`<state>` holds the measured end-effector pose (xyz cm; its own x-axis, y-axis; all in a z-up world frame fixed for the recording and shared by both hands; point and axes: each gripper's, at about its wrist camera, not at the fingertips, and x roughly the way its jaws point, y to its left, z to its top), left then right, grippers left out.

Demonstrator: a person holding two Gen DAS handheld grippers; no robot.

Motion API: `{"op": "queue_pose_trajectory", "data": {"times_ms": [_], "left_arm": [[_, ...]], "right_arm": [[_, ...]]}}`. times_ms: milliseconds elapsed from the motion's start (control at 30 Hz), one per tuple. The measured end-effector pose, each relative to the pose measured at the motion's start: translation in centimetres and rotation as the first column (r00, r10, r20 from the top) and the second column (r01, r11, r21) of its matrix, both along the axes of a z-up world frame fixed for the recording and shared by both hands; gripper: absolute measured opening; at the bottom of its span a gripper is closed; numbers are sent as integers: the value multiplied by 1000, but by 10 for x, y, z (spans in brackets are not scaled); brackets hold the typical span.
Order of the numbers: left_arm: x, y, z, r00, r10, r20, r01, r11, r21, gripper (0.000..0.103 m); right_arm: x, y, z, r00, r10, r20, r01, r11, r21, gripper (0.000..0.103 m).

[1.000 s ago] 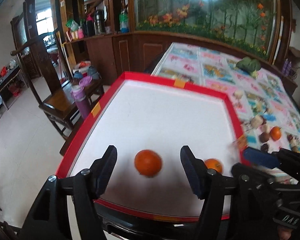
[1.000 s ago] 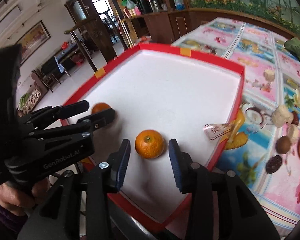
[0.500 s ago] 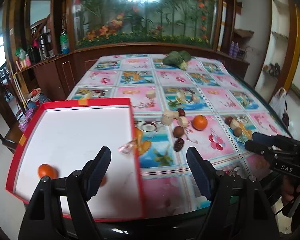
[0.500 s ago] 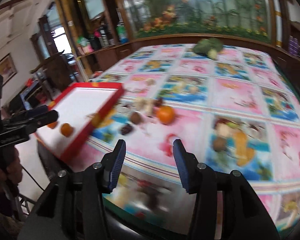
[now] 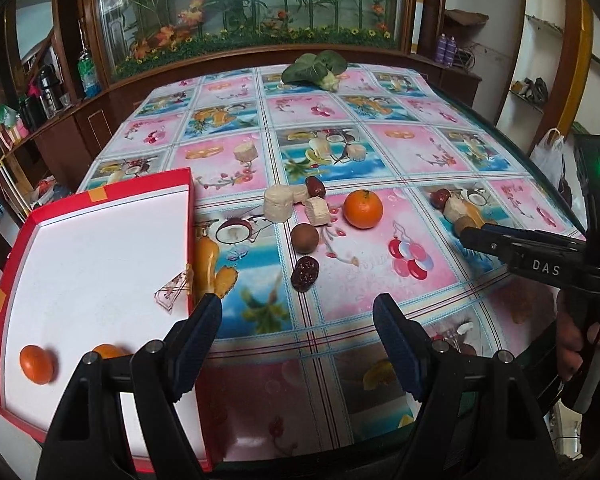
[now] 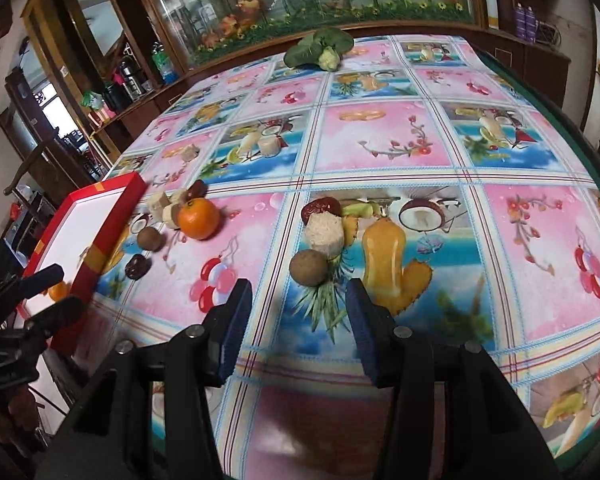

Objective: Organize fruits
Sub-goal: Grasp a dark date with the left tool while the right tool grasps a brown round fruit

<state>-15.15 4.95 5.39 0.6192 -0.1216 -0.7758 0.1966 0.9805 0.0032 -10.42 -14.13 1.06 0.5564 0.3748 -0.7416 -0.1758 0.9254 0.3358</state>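
Note:
Two oranges (image 5: 36, 364) (image 5: 108, 350) lie in the red tray (image 5: 112, 188) with a white floor, at the table's left. A third orange (image 5: 363, 209) sits on the tablecloth beside a brown round fruit (image 5: 304, 238), a dark date (image 5: 305, 274) and pale cut chunks (image 5: 278, 203). My left gripper (image 5: 296, 344) is open and empty over the cloth, just right of the tray. My right gripper (image 6: 296, 328), its jaws closing with nothing between them, hovers near another brown fruit (image 6: 309, 267), a pale chunk (image 6: 325, 232) and a red date (image 6: 320, 206).
A leafy green vegetable (image 5: 314, 66) lies at the far end of the table. A torn clear wrapper (image 5: 172, 292) rests on the tray's right wall. Wooden cabinets and a glass panel with flowers stand behind. The near table edge is right under both grippers.
Both grippers swung right, away from the tray and out over the tablecloth. The oranges that sat between their jaws a second ago stay in the tray.

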Motion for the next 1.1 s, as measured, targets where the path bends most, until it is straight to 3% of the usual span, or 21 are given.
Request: {"op": "queue_pose_trajectory", "data": {"times_ms": [100, 200, 433, 500, 567, 667, 1000, 1100], "left_arm": [[10, 1, -3, 1000, 5, -31, -5, 1000, -10, 77], [18, -2, -5, 999, 9, -47, -9, 1000, -3, 64], [34, -11, -15, 996, -8, -92, 8, 1000, 8, 62], [40, -11, -20, 994, -5, -110, 6, 1000, 14, 55], [47, -8, -26, 990, -3, -138, 2, 1000, -6, 46], [52, -6, -33, 987, 7, -160, -9, 1000, -11, 41], [52, -9, -34, 990, -21, -142, 19, 1000, -12, 32], [51, -13, -33, 990, -36, -139, 35, 999, -13, 23]], "right_arm": [[9, 1, -6, 999, -18, -40, 19, 1000, 14, 41], [14, 2, -6, 998, -39, -44, 39, 999, 0, 37], [18, 7, -6, 997, -59, -48, 56, 997, -55, 28], [18, 8, -6, 997, -63, -46, 60, 996, -65, 24], [18, 8, -6, 997, -65, -42, 62, 996, -71, 24], [16, 10, -6, 998, -62, -33, 59, 995, -84, 24], [15, 12, -5, 998, -59, -28, 56, 994, -99, 24], [15, 12, -5, 998, -60, -29, 57, 994, -98, 24]]}}
